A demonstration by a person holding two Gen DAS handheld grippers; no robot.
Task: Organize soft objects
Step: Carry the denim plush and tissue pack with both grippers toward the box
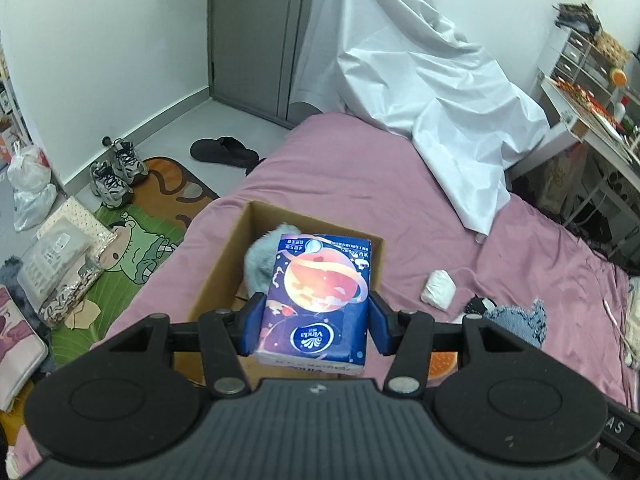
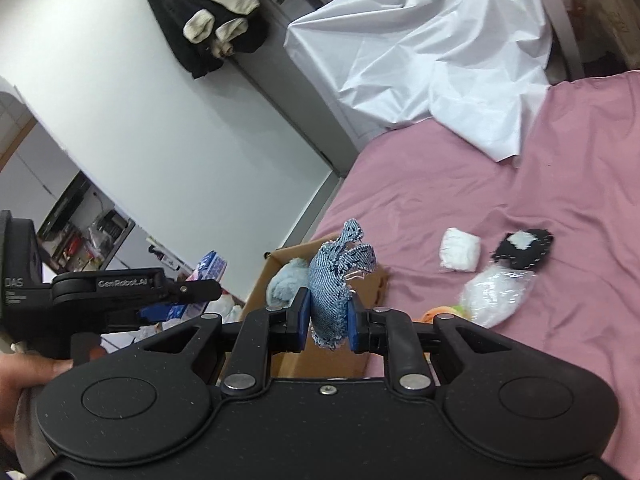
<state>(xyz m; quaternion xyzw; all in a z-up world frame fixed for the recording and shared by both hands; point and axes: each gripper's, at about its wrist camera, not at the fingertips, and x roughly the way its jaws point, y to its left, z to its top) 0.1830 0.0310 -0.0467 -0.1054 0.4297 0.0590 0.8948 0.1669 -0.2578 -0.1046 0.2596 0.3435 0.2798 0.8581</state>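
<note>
My left gripper (image 1: 316, 320) is shut on a blue Vinda tissue pack (image 1: 320, 292) and holds it over an open cardboard box (image 1: 224, 264) on the pink bed. A pale blue fluffy toy (image 1: 260, 264) lies inside the box. My right gripper (image 2: 326, 320) is shut on a denim fabric toy (image 2: 336, 280) above the same box (image 2: 372, 288), where the fluffy toy (image 2: 286, 280) shows. The left gripper's body (image 2: 132, 288) with the tissue pack (image 2: 208, 270) appears at the left of the right wrist view.
On the pink sheet (image 2: 520, 184) lie a white folded cloth (image 2: 460, 250), a black and white plush (image 2: 524, 246), a clear bag of stuffing (image 2: 496, 292) and an orange item (image 2: 436, 314). A white sheet (image 1: 420, 72) is heaped at the bed's far end. Shoes (image 1: 116, 172) and bags stand on the floor.
</note>
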